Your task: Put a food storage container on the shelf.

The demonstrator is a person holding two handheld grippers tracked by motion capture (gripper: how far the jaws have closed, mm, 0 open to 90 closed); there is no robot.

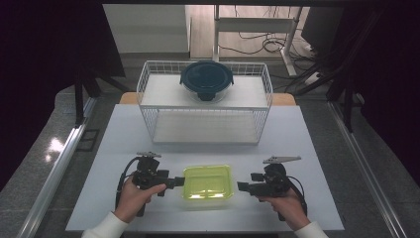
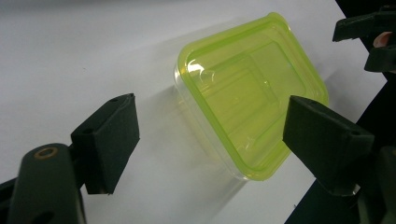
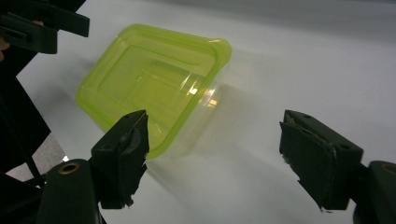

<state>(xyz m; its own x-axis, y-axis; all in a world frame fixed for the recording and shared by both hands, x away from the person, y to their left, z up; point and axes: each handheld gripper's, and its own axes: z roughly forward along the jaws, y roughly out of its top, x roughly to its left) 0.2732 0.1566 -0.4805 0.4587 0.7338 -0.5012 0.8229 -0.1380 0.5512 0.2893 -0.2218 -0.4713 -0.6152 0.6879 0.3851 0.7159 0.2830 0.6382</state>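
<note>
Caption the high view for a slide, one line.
Two open handheld grippers, left and right, flank a lime-green lidded plastic container; a round dark-lidded container sits atop a white wire rack.

Both hand-held grippers, left point(image 1: 174, 182) and right point(image 1: 241, 186), face inward, seemingly level, jaws wide.

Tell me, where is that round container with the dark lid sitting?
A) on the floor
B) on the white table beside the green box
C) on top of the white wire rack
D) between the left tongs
C: the round container rests on the upper shelf of the wire rack, behind the green box.
</note>
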